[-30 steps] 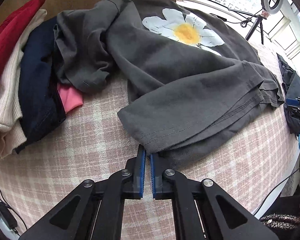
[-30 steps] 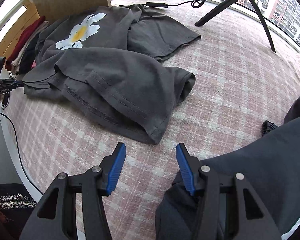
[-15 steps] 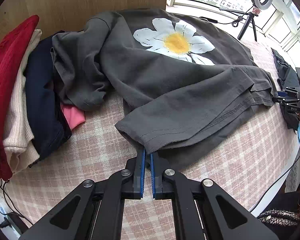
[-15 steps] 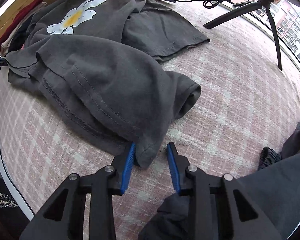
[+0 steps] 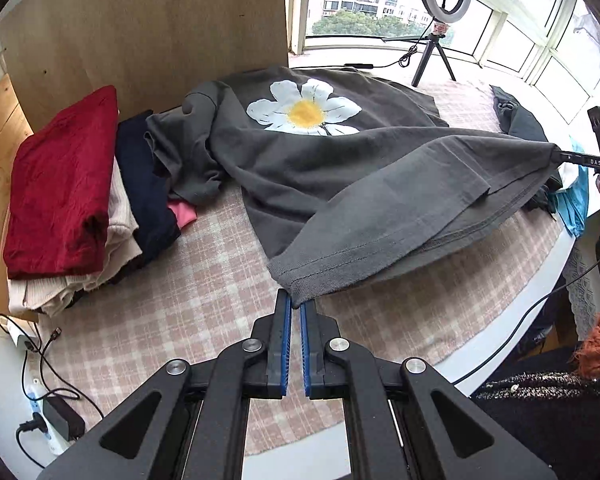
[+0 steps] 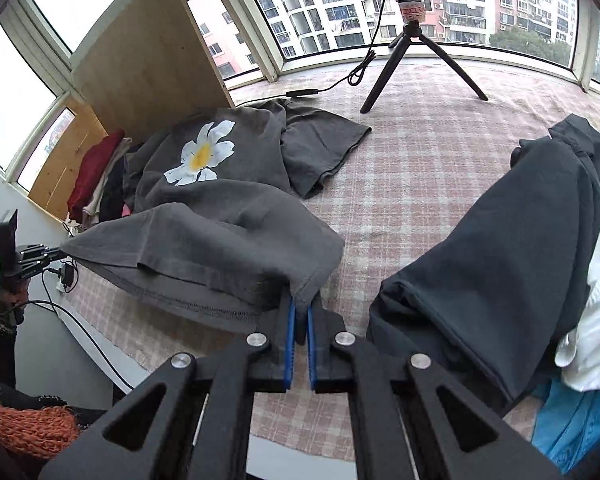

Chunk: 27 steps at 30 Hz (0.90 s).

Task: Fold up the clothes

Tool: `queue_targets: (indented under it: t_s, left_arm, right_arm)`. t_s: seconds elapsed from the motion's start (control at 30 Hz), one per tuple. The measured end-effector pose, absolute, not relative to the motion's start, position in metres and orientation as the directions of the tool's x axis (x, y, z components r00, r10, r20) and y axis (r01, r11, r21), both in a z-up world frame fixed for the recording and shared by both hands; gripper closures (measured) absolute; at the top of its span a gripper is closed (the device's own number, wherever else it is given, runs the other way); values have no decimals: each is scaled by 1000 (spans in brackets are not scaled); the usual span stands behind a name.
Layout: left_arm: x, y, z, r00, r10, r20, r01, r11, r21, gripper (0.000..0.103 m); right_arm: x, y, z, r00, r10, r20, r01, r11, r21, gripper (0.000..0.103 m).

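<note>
A dark grey T-shirt with a white and yellow flower print lies on the pink checked table cover. My left gripper is shut on one corner of its bottom hem. The far hem corner is pinched by my right gripper, seen at the right edge of the left wrist view. In the right wrist view the right gripper is shut on that hem corner of the T-shirt, and the left gripper holds the other corner at the far left. The hem hangs lifted between both grippers.
A stack of folded clothes, red on top, stands against a wooden panel at the left. A ring light on a tripod stands at the back. A dark garment with white and blue clothes lies at the right.
The right gripper closed on the T-shirt's hem corner. Both grippers rose and lifted the hem off the table, pulling it taut between them.
</note>
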<state>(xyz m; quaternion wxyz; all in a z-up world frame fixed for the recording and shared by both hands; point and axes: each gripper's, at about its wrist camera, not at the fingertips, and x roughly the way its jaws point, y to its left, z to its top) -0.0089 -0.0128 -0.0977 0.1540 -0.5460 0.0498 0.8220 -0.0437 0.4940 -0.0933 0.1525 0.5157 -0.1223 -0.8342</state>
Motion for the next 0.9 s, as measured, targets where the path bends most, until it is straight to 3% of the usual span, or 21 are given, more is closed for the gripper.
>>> queue_targets:
  t_s: [0.27,0.43,0.53,0.67,0.8,0.9]
  left_arm:
    - [72,-8,-160,-151,236,-960,-290,-939,-185,99]
    - [102,-36,-157,-221,199,-955,-161,-973,-166,99]
    - [113,-58,-175,-217,134,-967,-61,-990,-123,99]
    - [120,-70,-186,-243,118,-963,28,-991,-128,99]
    - [128,-67,-193,-258,113,-960,50,-990,-130,99]
    - [130,-60,-217,-180,25,-983,36,-999,-32,99]
  right_arm:
    - [20,482,-181,-261,-397,-880,-19,-909,416,98]
    - [26,458,-183,-209,-503,-839,85,-864,497,98]
    - [31,442,-198,-129,-397,-908,176,-911,373,98]
    - [34,469,-194,-146,-569,-810,96,-823,561,98]
    - [40,456,-197,-108,-422,-900,233,-891,390,98]
    - [41,444,-213,-23,-407,-913,265,-883,387,97]
